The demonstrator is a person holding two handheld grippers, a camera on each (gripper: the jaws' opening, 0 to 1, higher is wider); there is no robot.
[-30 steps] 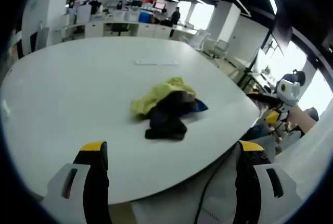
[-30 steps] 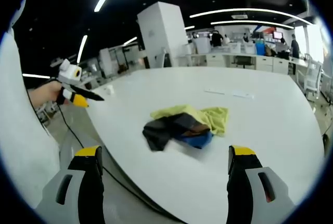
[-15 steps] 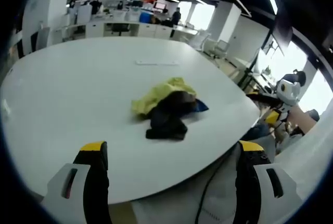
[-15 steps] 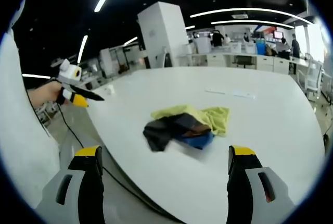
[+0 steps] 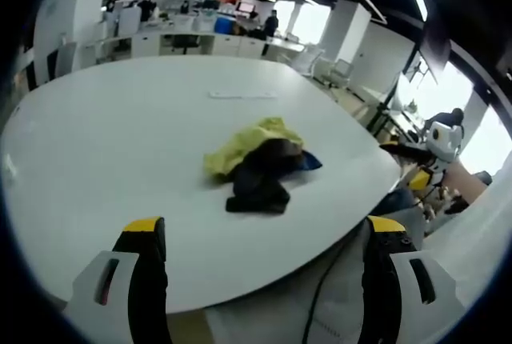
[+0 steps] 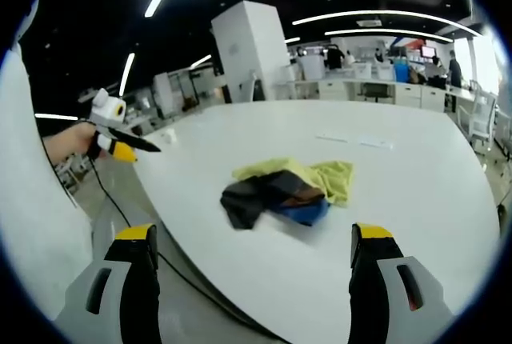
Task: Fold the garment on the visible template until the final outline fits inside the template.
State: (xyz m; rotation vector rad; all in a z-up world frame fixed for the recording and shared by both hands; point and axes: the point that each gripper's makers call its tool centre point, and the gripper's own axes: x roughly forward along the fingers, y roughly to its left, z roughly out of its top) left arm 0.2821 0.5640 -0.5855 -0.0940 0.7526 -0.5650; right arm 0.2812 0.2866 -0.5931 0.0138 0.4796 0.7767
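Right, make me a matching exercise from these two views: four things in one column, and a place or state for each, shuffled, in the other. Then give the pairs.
Things:
1. crumpled yellow, dark and blue garment pile
2. left gripper
3. right gripper
4. thin white strips

Places or states:
A. lying flat on the white oval table, beyond the pile
B. bunched up, not folded, mid-table
C. open, holding nothing, near the table edge, the pile ahead and a little to its right
D. open, holding nothing, the pile ahead between its jaws

Pairs: 1-B, 2-D, 3-C, 4-A
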